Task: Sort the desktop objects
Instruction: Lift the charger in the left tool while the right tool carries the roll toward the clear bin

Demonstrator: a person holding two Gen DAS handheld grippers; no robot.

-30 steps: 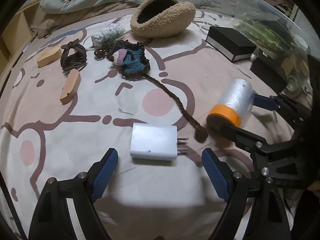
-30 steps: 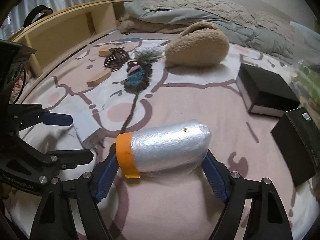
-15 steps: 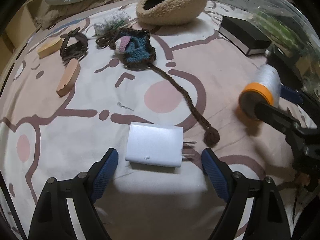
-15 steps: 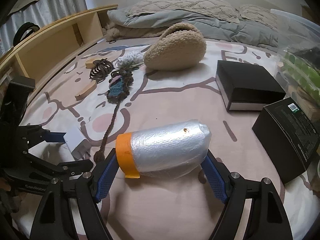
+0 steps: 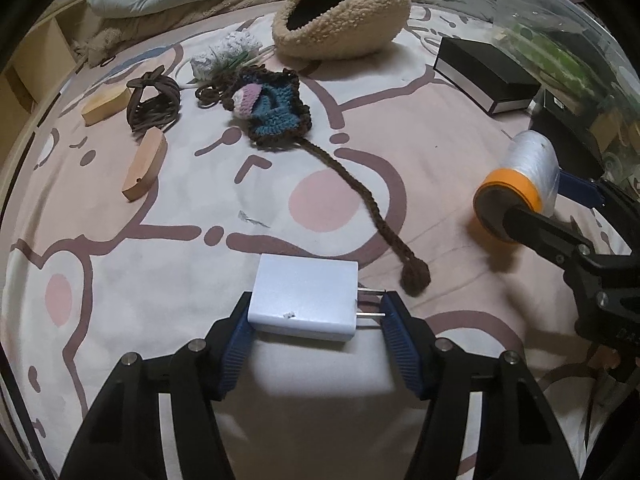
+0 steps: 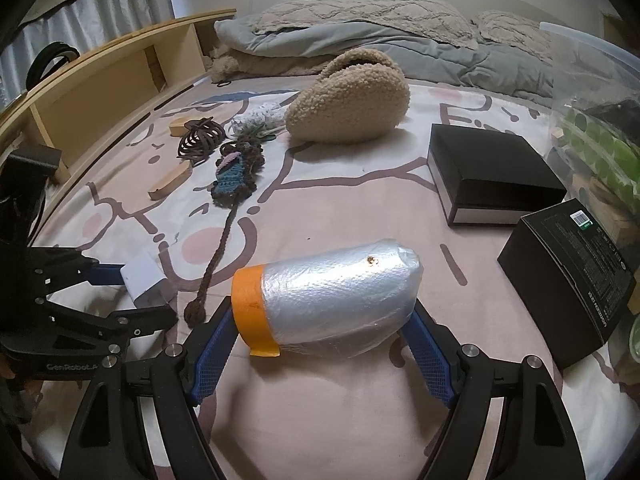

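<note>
Jaws of the left gripper [image 5: 316,320] had just been closing, and at the lower middle of the left wrist view they now bracketed the white charger [image 5: 304,300]: 1 blue pad lay against its plain end, the other met the tips of its 2 metal prongs. A second earlier those pads had stood wide apart with the charger lying free ahead of them, so the grab looked made, or very nearly so, though the charger seemed not yet lifted off the patterned sheet [image 5: 120,300]. The right gripper [image 6: 324,332] was clamped on the roll of plastic film [image 6: 332,300] with its orange band, at the lower middle of the right wrist view, and the roll appeared to hang above the sheet as it had before. Both hands therefore seemed loaded, and my judgement was that the sorting was early, since the knitted toy [image 5: 272,108], hair claw [image 5: 154,100], 2 wooden blocks [image 5: 145,164] and fluffy pouch [image 5: 340,20] lay unsorted across the upper part of the left view. Gripping on the prongs could let the charger twist when raised.
</note>
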